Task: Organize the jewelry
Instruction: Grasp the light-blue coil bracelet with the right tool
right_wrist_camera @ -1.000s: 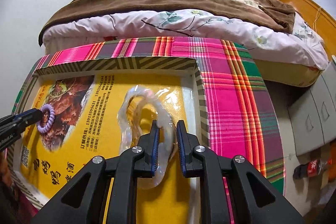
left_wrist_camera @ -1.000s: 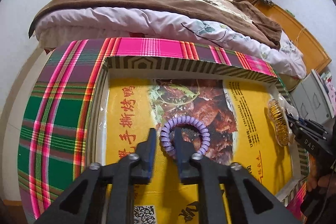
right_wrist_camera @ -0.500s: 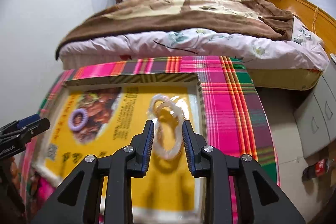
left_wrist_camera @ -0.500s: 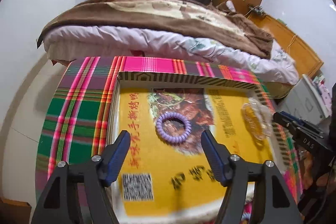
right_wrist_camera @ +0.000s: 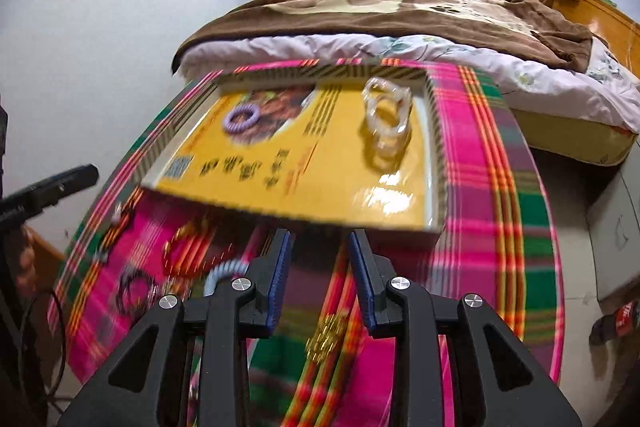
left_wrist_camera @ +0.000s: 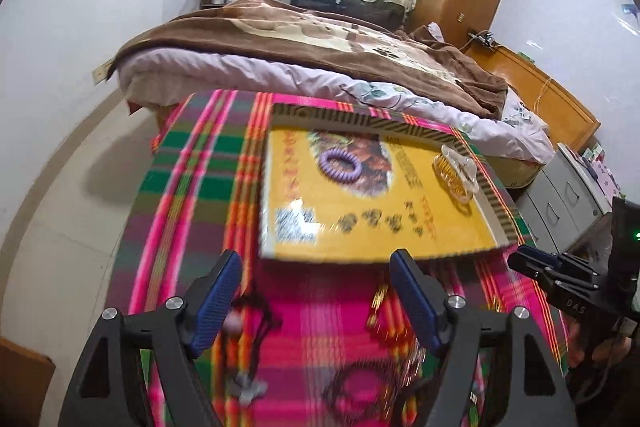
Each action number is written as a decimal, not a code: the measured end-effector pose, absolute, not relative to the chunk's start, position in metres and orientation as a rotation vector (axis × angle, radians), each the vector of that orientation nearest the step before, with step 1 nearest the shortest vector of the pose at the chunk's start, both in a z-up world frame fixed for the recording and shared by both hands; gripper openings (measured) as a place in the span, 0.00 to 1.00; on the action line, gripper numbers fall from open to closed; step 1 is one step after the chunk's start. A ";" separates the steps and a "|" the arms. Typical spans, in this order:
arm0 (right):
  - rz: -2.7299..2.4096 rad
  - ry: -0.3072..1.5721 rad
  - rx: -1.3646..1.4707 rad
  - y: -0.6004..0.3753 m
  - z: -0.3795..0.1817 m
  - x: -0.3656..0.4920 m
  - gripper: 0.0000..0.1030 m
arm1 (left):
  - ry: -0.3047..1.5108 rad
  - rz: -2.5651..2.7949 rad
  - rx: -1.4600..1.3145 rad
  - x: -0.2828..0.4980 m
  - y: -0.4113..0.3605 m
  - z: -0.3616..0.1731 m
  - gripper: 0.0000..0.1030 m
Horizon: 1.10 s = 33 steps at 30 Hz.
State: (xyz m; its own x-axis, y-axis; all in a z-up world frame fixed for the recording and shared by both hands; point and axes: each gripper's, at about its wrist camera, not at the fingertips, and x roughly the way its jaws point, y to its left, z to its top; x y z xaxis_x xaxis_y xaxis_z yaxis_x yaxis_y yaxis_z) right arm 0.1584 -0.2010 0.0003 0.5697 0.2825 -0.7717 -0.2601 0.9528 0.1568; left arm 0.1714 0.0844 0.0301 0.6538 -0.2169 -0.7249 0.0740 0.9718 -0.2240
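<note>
Left wrist view: the left hand-held gripper (left_wrist_camera: 316, 289) hangs spread and empty over loose beaded pieces; the coiled purple bracelet (left_wrist_camera: 340, 165) lies inside the shallow yellow tray (left_wrist_camera: 505, 229), apparently sorted.

Right wrist view: the right hand-held gripper (right_wrist_camera: 320, 277) gapes, holding nothing; the clear glossy bangle (right_wrist_camera: 387, 117) rests by the tray's right wall.

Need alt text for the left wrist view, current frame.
The open left gripper hovers empty over a plaid cloth strewn with blurred jewelry. Ahead, a yellow tray holds a purple coil bracelet and a clear bagged item; a bed lies beyond.
</note>
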 end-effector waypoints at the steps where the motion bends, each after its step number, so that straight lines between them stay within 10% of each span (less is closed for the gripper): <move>1: 0.324 0.914 0.029 -0.201 -0.001 0.155 0.30 | 0.843 -0.165 -0.186 0.166 0.088 0.030 0.74; 24: 0.334 0.975 -0.165 -0.139 -0.047 0.147 0.43 | 0.900 -0.052 -0.272 0.092 0.143 -0.012 0.79; 28: 0.315 0.968 -0.155 -0.142 -0.046 0.146 0.10 | 0.920 -0.062 -0.264 0.100 0.141 -0.018 0.79; 33: 0.300 0.956 -0.147 -0.145 -0.045 0.144 0.10 | 0.933 -0.069 -0.255 0.115 0.137 -0.025 0.79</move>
State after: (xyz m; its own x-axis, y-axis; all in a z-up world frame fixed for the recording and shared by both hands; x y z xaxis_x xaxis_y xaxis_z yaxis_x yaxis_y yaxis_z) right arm 0.1444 -0.1451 -0.0454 0.5399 0.1869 -0.8207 -0.3154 0.9489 0.0086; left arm 0.1146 0.1371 -0.0249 0.5954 -0.1687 -0.7855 -0.0513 0.9677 -0.2468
